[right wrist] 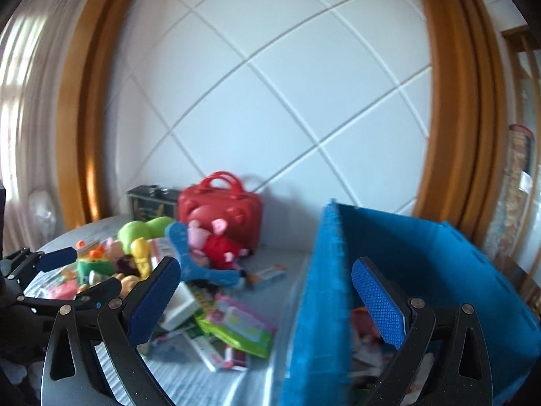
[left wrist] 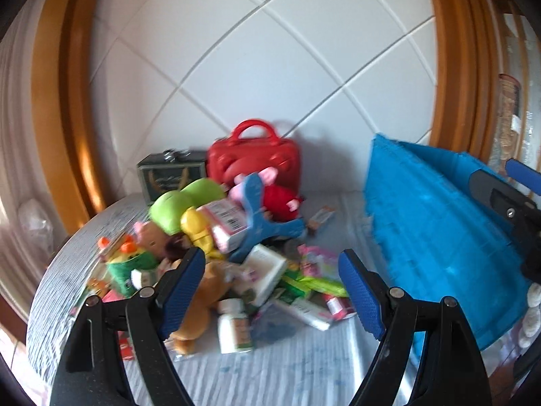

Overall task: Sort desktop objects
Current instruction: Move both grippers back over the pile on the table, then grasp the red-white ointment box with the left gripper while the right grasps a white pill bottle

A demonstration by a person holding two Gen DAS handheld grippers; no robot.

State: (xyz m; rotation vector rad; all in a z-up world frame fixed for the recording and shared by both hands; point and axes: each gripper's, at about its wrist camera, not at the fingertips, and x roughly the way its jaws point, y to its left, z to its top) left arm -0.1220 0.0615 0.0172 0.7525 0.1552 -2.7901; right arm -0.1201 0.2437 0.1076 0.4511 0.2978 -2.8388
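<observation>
Both hand-held grippers [left wrist: 272, 291] [right wrist: 267, 301] apparently open, empty

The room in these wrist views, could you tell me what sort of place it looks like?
Probably a room in a home, perhaps a bedroom: a white padded wall panel in a wooden frame, a curtain at a window, and a cloth-covered table heaped with plush toys beside a blue storage box.

Both views are smeared by motion blur, so print on the boxes [left wrist: 225, 218] in the pile cannot be read. The blue bin [right wrist: 389, 253] is cut off at five o'clock in the right wrist view (its contents are seen only as blurred scraps). A brown plush toy [left wrist: 199, 308] is partly hidden behind the left gripper [left wrist: 272, 292] pad.
</observation>
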